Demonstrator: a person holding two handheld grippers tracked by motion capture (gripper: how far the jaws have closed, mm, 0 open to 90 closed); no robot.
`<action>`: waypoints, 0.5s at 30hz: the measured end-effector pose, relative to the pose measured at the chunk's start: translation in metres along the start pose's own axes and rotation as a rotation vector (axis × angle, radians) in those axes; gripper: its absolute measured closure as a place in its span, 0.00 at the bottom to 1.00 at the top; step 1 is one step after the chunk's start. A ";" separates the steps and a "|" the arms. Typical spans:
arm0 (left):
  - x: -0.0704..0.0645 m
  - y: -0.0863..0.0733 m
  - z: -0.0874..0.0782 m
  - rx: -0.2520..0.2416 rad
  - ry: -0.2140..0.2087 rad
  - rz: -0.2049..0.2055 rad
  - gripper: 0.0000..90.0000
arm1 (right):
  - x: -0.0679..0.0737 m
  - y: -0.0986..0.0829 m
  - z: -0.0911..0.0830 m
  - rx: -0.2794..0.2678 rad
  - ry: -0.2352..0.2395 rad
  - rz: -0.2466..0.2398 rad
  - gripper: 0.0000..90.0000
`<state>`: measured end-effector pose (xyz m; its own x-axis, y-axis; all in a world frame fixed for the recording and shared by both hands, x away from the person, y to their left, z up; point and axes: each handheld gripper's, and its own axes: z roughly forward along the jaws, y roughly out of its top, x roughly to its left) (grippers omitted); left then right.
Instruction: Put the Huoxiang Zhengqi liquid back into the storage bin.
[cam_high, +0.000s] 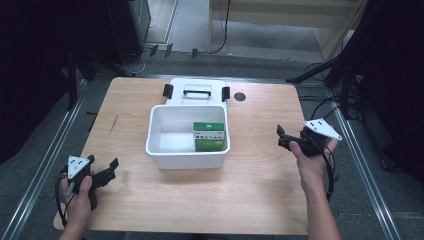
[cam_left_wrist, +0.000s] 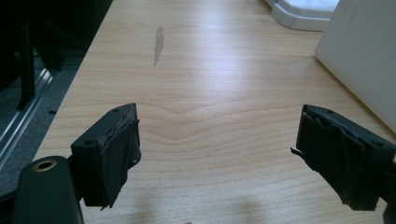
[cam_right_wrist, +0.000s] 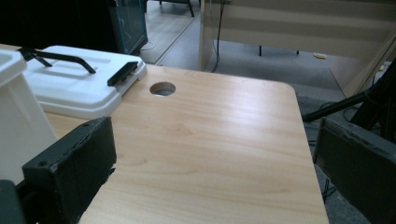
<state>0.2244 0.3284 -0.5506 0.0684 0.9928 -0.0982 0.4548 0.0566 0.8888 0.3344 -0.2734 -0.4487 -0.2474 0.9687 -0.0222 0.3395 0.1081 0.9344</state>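
Left gripper (cam_high: 102, 170) is hovering over the near left of the wooden table (cam_high: 260, 190), jaws spread wide and gripping nothing. Right gripper (cam_high: 286, 140) is hovering at the opposite side, jaws likewise parted and empty. Between the two, a white bin (cam_high: 187, 156) is sitting, holding a green box (cam_high: 208, 136) against its right wall. Beyond the bin, its white lid (cam_high: 197, 90) with black handle is lying flat.

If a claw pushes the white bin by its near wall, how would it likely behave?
The white bin looks like rigid plastic with a broad flat base, so it would probably slide rather than tip. Holding just the green box, it seems light and may skid easily on the smooth table.
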 end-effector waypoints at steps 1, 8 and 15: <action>0.000 0.000 0.000 0.001 0.001 0.002 0.16 | -0.002 -0.004 -0.002 0.001 0.001 0.006 0.00; 0.000 0.000 0.000 0.001 0.000 0.002 0.16 | -0.010 -0.033 -0.015 0.010 -0.025 0.006 0.00; 0.000 0.000 0.000 0.002 -0.001 0.000 0.16 | -0.021 -0.059 -0.029 0.032 -0.025 0.056 0.00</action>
<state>0.2241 0.3285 -0.5506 0.0695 0.9927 -0.0985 0.4562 0.0562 0.8881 0.2928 -0.3069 -0.4933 -0.2044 0.9787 0.0206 0.3815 0.0602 0.9224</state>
